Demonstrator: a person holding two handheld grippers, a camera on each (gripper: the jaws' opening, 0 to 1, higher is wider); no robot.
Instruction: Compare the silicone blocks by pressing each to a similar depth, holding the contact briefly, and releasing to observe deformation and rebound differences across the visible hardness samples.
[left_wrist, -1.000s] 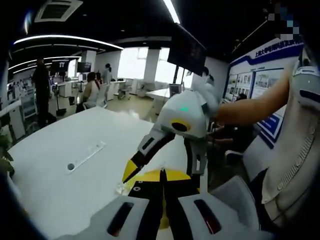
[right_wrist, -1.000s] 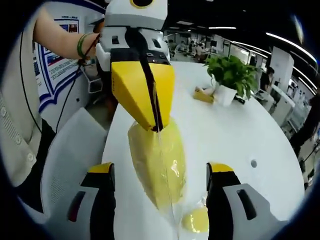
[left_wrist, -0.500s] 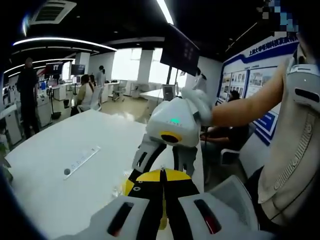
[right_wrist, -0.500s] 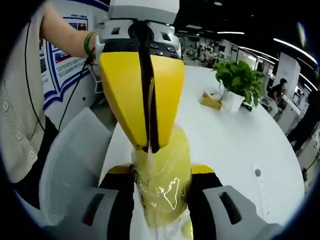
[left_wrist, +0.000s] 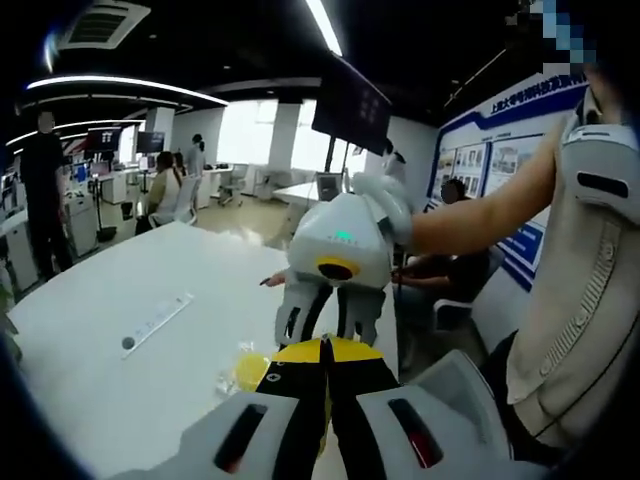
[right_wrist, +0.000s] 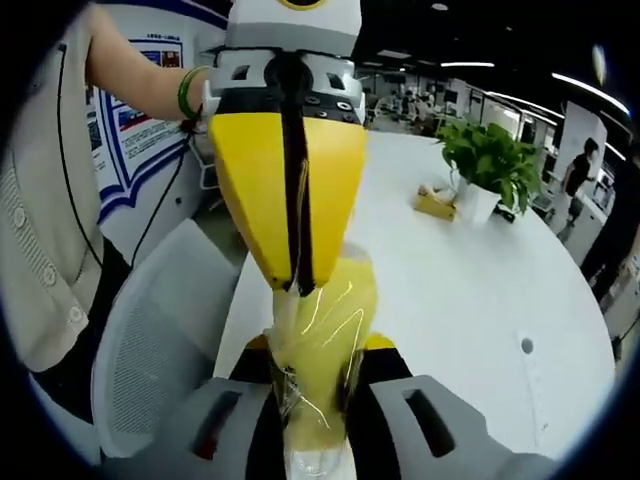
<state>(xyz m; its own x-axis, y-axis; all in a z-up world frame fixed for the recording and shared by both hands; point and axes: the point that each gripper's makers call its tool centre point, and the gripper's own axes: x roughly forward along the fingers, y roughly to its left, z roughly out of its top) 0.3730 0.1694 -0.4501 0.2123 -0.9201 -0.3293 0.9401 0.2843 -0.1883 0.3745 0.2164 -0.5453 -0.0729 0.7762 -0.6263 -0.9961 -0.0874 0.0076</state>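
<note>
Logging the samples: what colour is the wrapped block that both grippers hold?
Yellow, in clear glossy wrap; the block shows best in the right gripper view.

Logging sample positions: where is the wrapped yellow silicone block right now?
In the right gripper view, the wrapped yellow silicone block sits low at centre, squeezed between the right gripper, with the left gripper pinching its upper wrap.

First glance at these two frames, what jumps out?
In the right gripper view, the yellow block in clear wrap sits low at centre, squeezed by the right gripper, with the left gripper pinching the wrap at its top. A potted plant stands on the white table at upper right. In the left gripper view, a small yellow block lies on the table.
</note>
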